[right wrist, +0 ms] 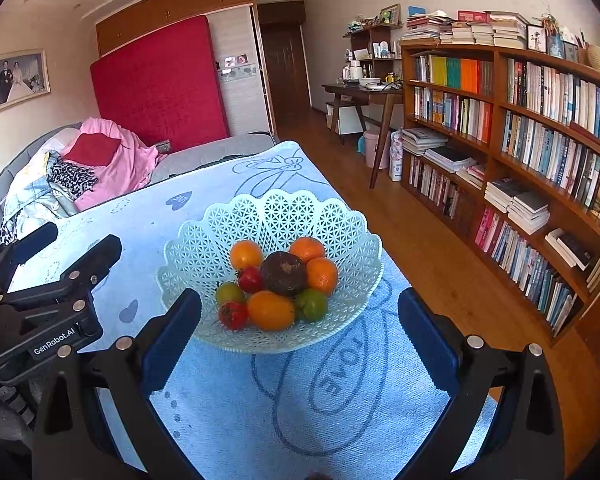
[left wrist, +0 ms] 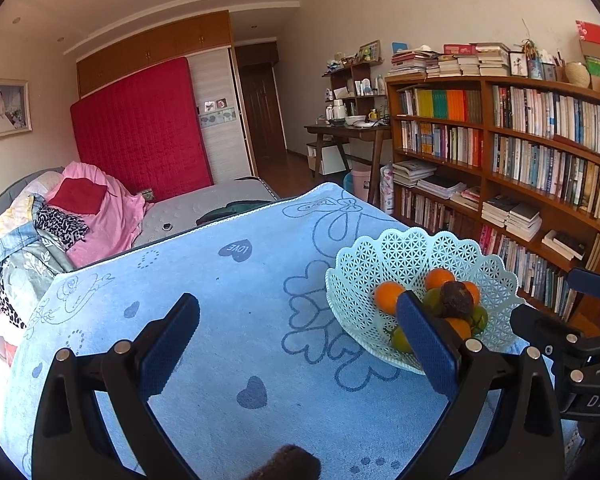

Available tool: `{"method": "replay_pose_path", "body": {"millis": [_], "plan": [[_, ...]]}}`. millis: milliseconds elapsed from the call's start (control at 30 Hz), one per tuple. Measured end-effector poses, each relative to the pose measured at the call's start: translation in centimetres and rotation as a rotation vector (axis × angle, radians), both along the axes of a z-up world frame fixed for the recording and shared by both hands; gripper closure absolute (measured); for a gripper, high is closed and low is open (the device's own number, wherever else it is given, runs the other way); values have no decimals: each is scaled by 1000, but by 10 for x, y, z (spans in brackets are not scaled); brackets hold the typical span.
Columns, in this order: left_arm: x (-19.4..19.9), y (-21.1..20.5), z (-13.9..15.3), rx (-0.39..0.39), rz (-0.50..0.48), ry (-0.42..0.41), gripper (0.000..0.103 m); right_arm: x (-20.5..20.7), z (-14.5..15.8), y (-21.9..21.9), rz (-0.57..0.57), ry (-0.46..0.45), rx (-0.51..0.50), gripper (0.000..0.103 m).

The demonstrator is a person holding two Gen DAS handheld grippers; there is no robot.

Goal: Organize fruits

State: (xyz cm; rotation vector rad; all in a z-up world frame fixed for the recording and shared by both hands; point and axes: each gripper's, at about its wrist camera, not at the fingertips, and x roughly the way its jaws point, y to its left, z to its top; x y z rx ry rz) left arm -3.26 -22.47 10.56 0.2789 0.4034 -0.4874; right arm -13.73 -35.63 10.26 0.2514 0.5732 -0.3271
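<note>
On the blue towel [right wrist: 228, 400], a pale green lattice basket [right wrist: 220, 240] holds the fruits [right wrist: 284, 280] (oranges, tomatoes, one dark brown piece). The right gripper [right wrist: 300, 332] hovers just before it, jaws spread, empty; the left gripper [left wrist: 300, 328] hangs beside, likewise spread.

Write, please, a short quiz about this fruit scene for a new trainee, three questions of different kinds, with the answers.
1. True or false: the left gripper holds a fruit.
2. What lies on top in the middle of the basket? A) red tomato B) dark brown fruit C) banana
3. Fill in: the basket stands on a light ____ towel.

Key: 1 false, both it and the right gripper are open and empty. 2 B, the dark brown fruit. 3 blue.
</note>
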Motion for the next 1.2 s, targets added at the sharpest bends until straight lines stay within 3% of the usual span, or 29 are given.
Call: {"method": "replay_pose_path", "body": {"millis": [1200], "plan": [[7,-5,-10,32,8,38,5,10,-15,5,27,44,-1,3]]}}
